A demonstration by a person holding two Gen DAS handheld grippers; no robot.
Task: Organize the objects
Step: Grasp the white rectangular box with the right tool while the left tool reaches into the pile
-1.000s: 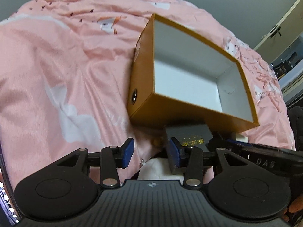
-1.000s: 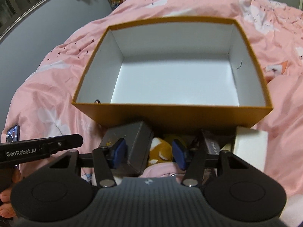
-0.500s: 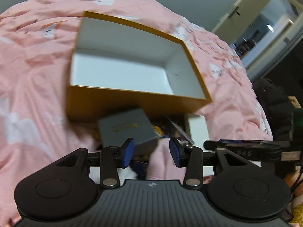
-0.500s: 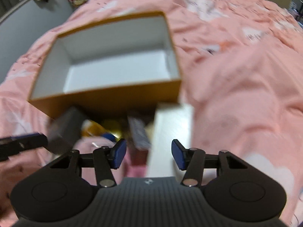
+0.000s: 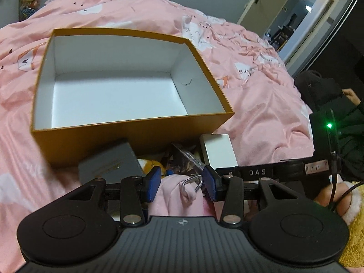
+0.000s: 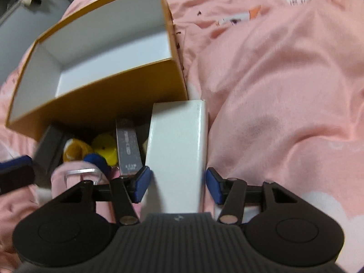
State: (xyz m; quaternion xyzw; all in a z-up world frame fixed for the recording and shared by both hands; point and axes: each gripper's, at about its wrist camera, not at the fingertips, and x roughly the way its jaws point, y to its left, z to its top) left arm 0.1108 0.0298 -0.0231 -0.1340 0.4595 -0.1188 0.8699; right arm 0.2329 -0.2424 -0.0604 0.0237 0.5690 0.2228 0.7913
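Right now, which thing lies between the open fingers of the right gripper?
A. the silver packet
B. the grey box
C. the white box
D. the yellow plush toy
C: in the right wrist view the white box lies between the spread pads of the right gripper, with a gap beside the right pad.

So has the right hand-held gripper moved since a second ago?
Yes. The right hand-held gripper has swung right: before it faced the orange box; now that box sits upper left and the white box lies between its open jaws.
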